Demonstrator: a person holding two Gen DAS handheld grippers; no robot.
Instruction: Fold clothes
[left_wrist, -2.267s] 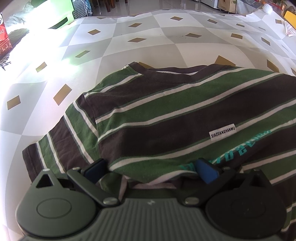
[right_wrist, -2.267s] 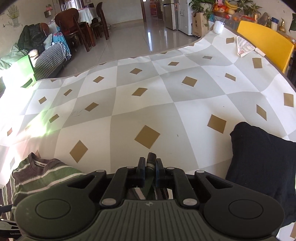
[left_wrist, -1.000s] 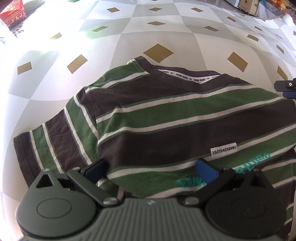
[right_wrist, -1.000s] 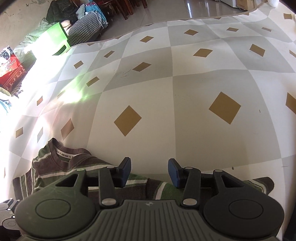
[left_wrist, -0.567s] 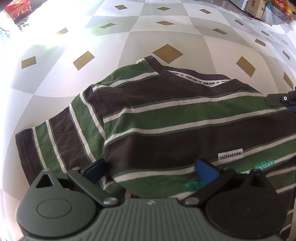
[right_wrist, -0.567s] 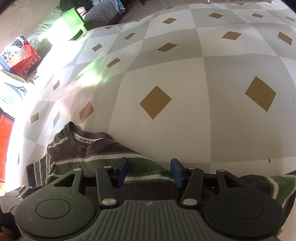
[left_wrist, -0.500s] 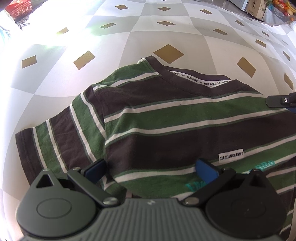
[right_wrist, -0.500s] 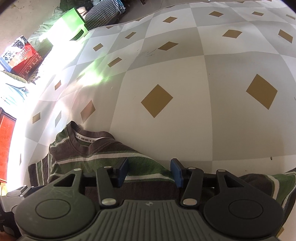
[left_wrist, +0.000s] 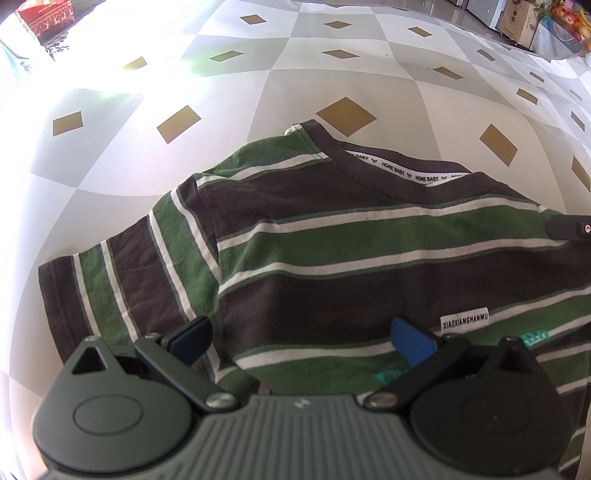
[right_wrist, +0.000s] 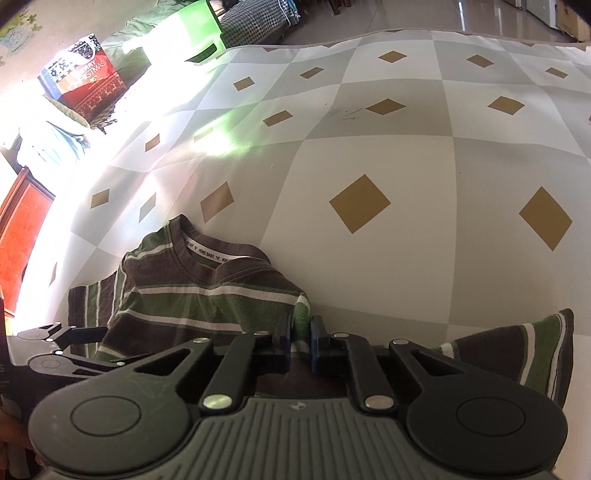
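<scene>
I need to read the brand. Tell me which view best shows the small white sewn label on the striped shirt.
The left wrist view: the small white sewn label faces the camera, its lettering legible on the green-and-brown striped shirt. In the right wrist view it is hidden; only the neckline tape shows.

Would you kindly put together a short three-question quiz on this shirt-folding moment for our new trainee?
1. True or false: the left gripper has its jaws spread wide over the striped shirt.
2. The right gripper is closing its jaws on: A) the neckband, B) the shirt's shoulder edge, C) the bare tablecloth.
3. Fill in: the white label sewn on the shirt's front lies near the left gripper's ____ finger, as the left wrist view shows it.

Key: 1 true; 2 B, a green fold sits between the pads; 3 right.
</scene>
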